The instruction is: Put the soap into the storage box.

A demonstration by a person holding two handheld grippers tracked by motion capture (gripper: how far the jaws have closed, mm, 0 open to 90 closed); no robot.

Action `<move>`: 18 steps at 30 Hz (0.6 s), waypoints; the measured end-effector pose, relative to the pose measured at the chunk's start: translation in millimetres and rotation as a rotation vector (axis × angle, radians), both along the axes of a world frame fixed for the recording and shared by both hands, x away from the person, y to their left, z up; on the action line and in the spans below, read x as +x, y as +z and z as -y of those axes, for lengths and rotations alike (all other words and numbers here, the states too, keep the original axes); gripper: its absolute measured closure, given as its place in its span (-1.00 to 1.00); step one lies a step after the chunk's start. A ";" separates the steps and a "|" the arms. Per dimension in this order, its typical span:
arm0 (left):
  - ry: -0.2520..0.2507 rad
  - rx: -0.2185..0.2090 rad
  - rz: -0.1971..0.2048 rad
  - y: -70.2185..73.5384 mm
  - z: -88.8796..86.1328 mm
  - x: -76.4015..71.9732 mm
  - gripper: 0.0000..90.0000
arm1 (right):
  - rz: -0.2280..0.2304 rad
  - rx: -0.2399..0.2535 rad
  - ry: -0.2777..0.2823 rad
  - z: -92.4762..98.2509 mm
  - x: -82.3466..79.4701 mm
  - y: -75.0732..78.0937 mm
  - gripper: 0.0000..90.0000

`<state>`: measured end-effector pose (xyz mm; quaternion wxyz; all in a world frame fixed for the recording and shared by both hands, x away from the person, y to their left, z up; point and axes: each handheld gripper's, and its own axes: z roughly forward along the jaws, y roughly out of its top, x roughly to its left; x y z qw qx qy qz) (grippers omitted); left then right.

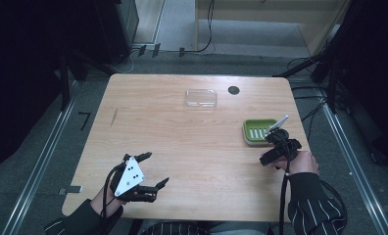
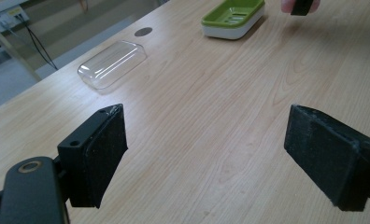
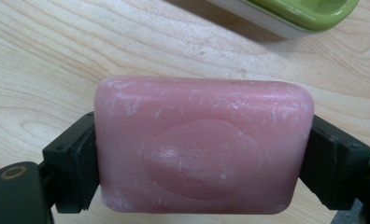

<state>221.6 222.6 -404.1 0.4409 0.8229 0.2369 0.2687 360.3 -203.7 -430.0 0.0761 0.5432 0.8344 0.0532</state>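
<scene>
2 hand-held grippers work over a pale wooden table. At about 4 o'clock on the tabletop, the right gripper holds a pink soap bar, its jaws pressed against the bar's 2 short ends. The bar hangs just above the wood, close beside a green soap dish with a white base at 3 o'clock. At 7 o'clock, the left gripper hovers with its jaws spread wide and nothing between them. A clear plastic lid lies at 12 o'clock, well apart from the dish, with a small dark round hole in the table just beside it.

The soap looks stiff and fairly dense, with a chalky, scuffed skin and an oval stamp on its face. I judge it slippery if damp, and soft enough to dent under a hard squeeze; the flat short ends seem the surest place to grip.

From above, the bar itself is hidden behind the right gripper and hand. The stamp's lettering is too worn to read, and the dish is cut off at the top of the right gripper view.
</scene>
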 end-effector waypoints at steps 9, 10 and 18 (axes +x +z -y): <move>0.001 0.001 -0.001 -0.1 0.2 0.0 -0.69 | 0.003 0.002 -0.002 1.7 7.3 3.2 -0.70; 0.000 0.000 -0.001 0.0 0.2 0.0 -0.69 | 0.004 0.003 -0.004 1.5 8.1 3.7 -0.70; 0.001 -0.001 0.001 0.0 -0.1 -0.1 -0.69 | 0.004 0.002 0.007 -1.7 16.5 6.6 -0.70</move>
